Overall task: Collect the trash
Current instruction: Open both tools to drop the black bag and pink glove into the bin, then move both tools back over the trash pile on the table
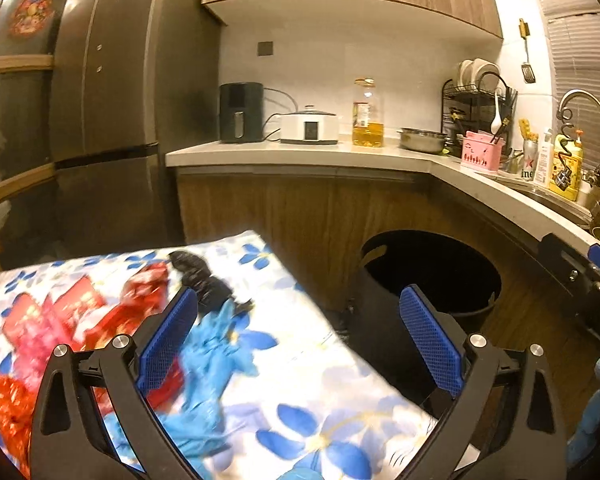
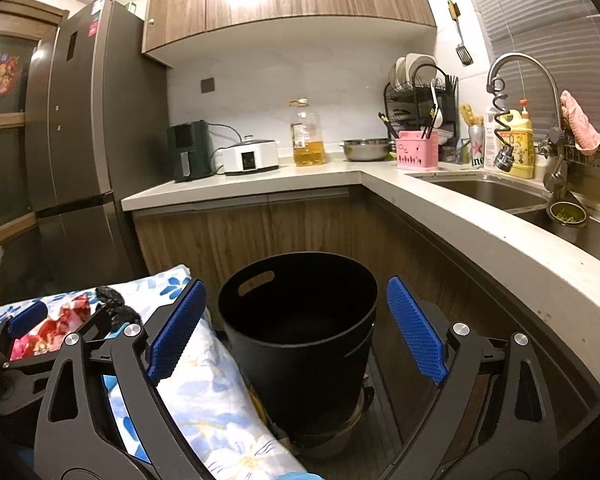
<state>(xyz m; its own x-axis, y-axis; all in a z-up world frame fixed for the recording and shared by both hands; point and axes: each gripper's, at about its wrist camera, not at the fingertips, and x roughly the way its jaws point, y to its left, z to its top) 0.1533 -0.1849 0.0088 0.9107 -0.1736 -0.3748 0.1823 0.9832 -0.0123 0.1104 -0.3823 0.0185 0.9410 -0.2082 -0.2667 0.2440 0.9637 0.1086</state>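
Black bin (image 2: 300,320) apparently empty, both grippers' fingers (image 2: 416,336) spread, gripping nothing.

Fridge (image 2: 80,120) at left. On worktop (image 2: 260,184): air fryer (image 2: 190,150), white cooker (image 2: 251,157), oil bottle (image 2: 308,134), steel bowl (image 2: 367,149), pink caddy (image 2: 416,153), dish rack (image 2: 420,96). Sink (image 2: 488,192) w/ tap (image 2: 524,80) at right.

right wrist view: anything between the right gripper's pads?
No. The right gripper stands open with bare pads; the black bin sits on the floor beyond them, ungripped.
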